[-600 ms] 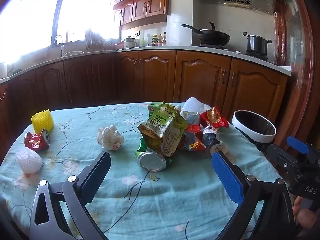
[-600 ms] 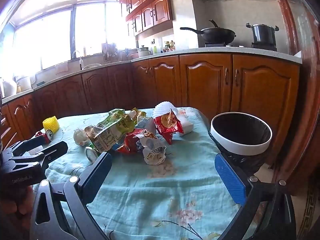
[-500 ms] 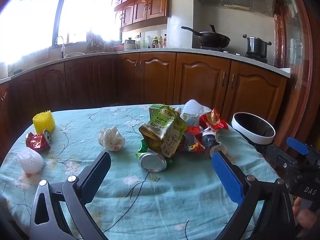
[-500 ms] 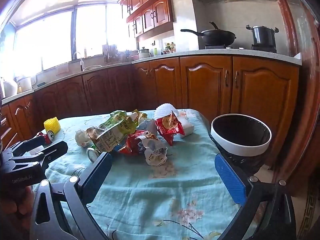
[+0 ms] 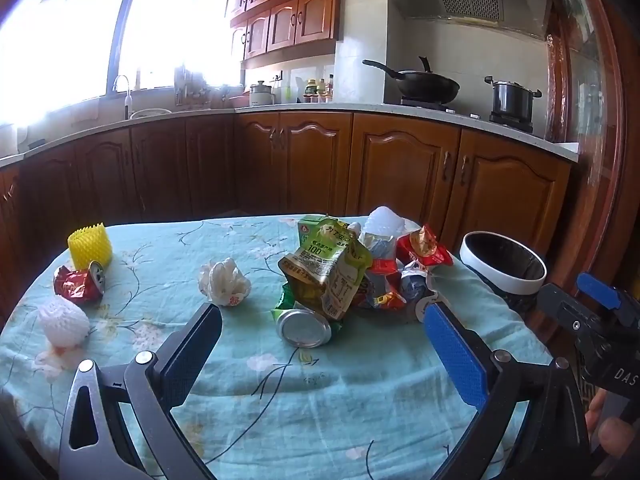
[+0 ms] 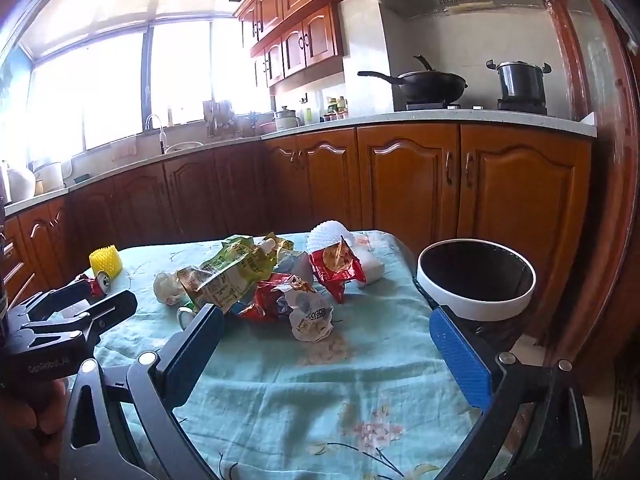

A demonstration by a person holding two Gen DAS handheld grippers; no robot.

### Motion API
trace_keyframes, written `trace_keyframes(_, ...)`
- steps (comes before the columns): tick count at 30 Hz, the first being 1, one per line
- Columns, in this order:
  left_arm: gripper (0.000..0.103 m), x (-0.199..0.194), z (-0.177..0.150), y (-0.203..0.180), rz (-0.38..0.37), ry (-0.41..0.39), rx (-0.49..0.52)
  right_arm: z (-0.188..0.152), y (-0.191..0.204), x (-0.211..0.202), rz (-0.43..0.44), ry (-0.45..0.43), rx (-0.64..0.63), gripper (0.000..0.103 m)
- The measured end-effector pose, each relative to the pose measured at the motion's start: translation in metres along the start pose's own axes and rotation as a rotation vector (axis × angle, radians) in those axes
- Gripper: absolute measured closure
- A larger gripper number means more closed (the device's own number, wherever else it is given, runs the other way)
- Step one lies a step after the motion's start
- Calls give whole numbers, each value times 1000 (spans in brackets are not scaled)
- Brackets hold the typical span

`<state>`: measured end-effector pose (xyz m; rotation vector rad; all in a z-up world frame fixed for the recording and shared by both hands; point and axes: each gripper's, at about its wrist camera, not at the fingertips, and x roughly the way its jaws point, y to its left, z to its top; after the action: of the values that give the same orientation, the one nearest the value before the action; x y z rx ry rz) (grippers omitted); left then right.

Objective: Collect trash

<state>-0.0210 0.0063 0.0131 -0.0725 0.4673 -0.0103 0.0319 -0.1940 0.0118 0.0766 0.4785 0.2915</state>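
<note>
A heap of trash lies mid-table: a green drink pouch [image 5: 328, 264] [image 6: 224, 276], a crushed can [image 5: 306, 326], red snack wrappers [image 5: 424, 246] [image 6: 336, 272] and a white crumpled wrapper [image 6: 310, 316]. A white paper ball [image 5: 224, 284], a red crushed can [image 5: 80, 284], a yellow foam net [image 5: 90, 244] and a white foam net [image 5: 62, 322] lie to the left. A white-rimmed bin [image 5: 502, 266] [image 6: 476, 280] stands off the table's right edge. My left gripper [image 5: 320, 340] and right gripper [image 6: 326, 340] are open and empty, short of the heap.
The table wears a light blue flowered cloth [image 5: 280, 392]. Brown kitchen cabinets [image 5: 400, 172] run behind it, with a wok [image 5: 424, 84] and pot [image 5: 512, 98] on the stove. The other gripper shows at each view's edge.
Both views have tilted up slightly, so the table and trash sit a little lower in frame. Both grippers stay open and nothing on the table has moved.
</note>
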Motion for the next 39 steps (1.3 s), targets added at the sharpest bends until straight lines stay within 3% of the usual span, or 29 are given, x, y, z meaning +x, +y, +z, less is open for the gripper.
trace_keyframes(39, 1, 6, -4, -2, -8, 3, -4, -4, -1, 3, 20, 13, 14, 0)
